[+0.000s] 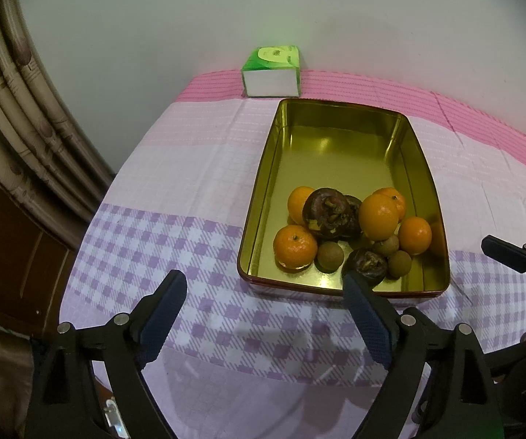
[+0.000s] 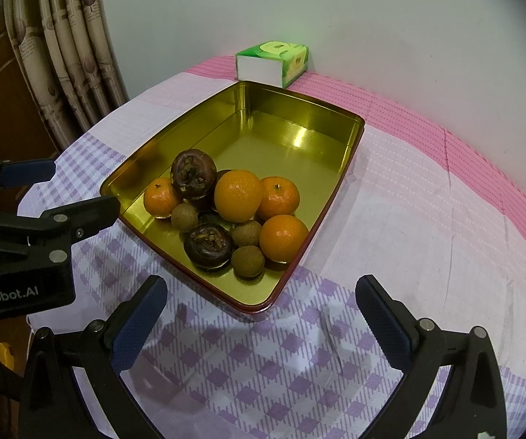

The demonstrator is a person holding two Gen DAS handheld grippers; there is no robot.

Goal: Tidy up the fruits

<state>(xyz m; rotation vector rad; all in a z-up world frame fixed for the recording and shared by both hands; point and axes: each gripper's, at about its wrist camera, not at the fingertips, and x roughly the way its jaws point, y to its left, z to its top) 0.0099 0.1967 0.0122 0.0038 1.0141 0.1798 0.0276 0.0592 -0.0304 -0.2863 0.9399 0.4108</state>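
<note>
Lettering "enRobot.AI" marks the left gripper [image 2: 48, 190] at frame left. Tin [image 2: 123, 172] holds five oranges [image 2: 238, 195], three mangosteens [image 2: 193, 173], four longans [image 2: 248, 262]. Both grippers gape empty, right gripper [image 2: 263, 294] included.

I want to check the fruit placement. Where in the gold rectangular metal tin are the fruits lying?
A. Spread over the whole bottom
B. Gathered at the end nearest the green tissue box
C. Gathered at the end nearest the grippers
C: the fruits crowd the near end of the gold rectangular metal tin, its far half bare.
</note>
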